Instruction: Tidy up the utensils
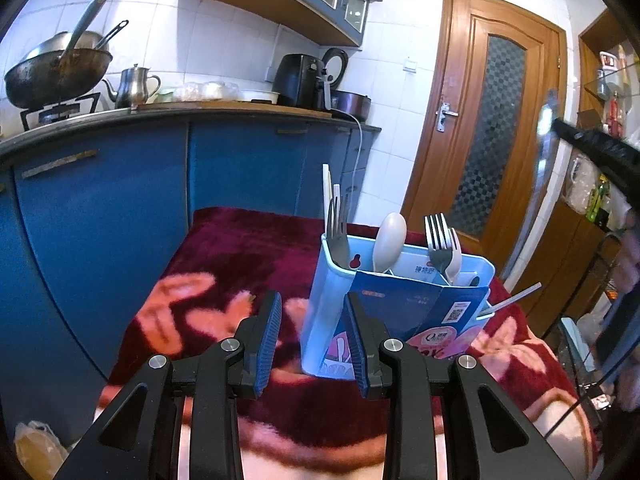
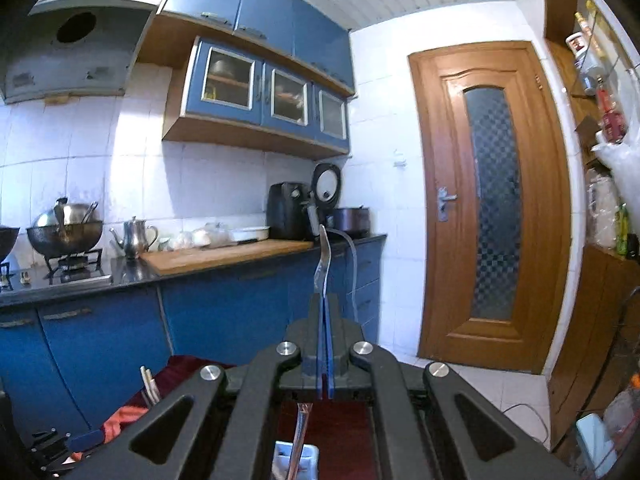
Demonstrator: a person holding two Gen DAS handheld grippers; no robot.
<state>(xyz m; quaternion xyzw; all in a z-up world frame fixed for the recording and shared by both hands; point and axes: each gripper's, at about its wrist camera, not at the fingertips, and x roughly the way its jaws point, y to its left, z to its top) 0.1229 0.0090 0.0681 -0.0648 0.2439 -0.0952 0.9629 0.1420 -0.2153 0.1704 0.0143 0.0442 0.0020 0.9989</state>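
A light blue utensil holder [image 1: 332, 304] stands on a dark red blanket [image 1: 224, 264]. It holds forks [image 1: 438, 240], a white spoon [image 1: 390, 240] and chopsticks [image 1: 327, 188]. My left gripper [image 1: 312, 344] is open, its fingers on either side of the holder's near left corner. My right gripper [image 2: 324, 320] is shut on a metal utensil [image 2: 323, 260], held high above the holder [image 2: 296, 460]; the handle hangs down below the fingers. The right gripper also shows at the right edge of the left wrist view [image 1: 592, 144], with the blurred metal utensil [image 1: 540, 168].
A blue paper sleeve [image 1: 420, 308] leans on the holder's front. A thin white stick [image 1: 512, 298] lies on the blanket at the right. Blue kitchen cabinets [image 1: 120, 216] with a wok [image 1: 52, 72] and kettle [image 1: 134, 84] stand behind. A wooden door [image 1: 488, 128] is at the right.
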